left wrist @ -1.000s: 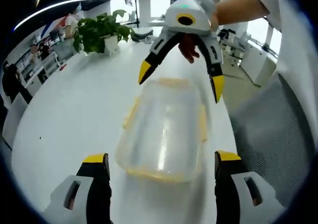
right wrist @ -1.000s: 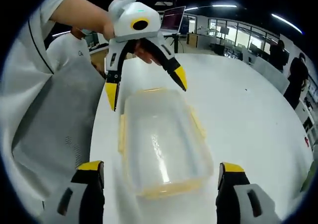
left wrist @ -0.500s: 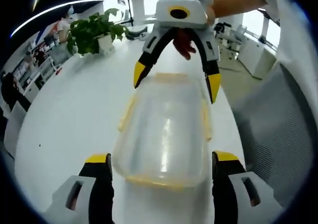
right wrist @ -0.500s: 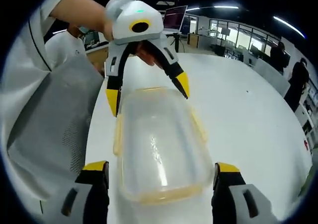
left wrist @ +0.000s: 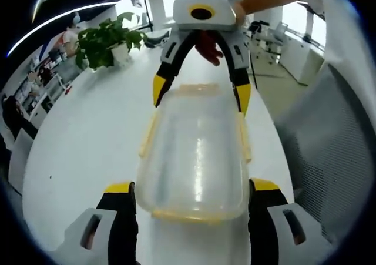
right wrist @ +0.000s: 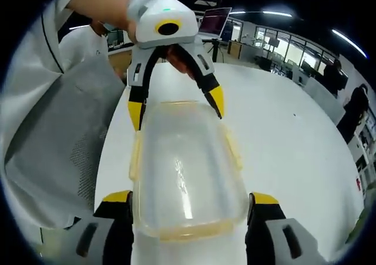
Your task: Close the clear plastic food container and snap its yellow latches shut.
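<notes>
A clear plastic food container (left wrist: 197, 153) with its lid on lies lengthwise on the white table (left wrist: 82, 141). Yellow latches (left wrist: 148, 134) run along its sides and ends. My left gripper (left wrist: 192, 188) is open, its yellow-tipped jaws straddling the container's near end. The right gripper (left wrist: 200, 93) comes in from the far side, also open, with its jaws on either side of the far end. In the right gripper view the same container (right wrist: 185, 165) sits between my right gripper (right wrist: 191, 198) and the left gripper (right wrist: 176, 106), with a latch (right wrist: 234, 153) on its flank.
A potted plant (left wrist: 106, 42) stands at the table's far edge. The person's grey clothing (left wrist: 329, 147) is close beside the table edge. A laptop (right wrist: 214, 21) sits on a far desk, and people stand in the background (right wrist: 355, 100).
Both grippers have closed in on the container from opposite ends, so each end now lies deeper between open jaws. The container itself has stayed put.
</notes>
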Available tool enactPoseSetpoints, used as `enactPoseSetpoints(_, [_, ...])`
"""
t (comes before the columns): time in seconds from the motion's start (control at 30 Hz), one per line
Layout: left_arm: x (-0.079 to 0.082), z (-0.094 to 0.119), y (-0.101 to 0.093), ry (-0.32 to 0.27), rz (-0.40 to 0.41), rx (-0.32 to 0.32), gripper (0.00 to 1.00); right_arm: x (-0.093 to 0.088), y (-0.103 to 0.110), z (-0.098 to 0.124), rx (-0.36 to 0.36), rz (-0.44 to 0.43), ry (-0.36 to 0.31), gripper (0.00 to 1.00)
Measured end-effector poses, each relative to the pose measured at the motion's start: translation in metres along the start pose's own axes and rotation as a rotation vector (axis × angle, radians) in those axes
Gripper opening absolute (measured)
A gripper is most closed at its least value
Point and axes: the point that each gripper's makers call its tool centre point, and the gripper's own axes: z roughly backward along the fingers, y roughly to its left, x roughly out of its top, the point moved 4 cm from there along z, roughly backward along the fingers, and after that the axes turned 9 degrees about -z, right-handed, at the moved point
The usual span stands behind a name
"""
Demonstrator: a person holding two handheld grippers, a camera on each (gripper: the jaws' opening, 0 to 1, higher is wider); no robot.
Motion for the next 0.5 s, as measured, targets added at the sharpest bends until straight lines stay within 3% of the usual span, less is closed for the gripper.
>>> enactPoseSetpoints(0.27, [-0.015,0.014,-0.01,0.031,0.021,0.015,0.76,0.014,0.008,-0.013,0.024,0.027,0.003,0.79])
enactPoseSetpoints(0.5, [-0.04,0.035,-0.017,0.024,0.046,0.035,0.76,0.038,0.019,-0.033,0.04,0.051,0.018,0.79])
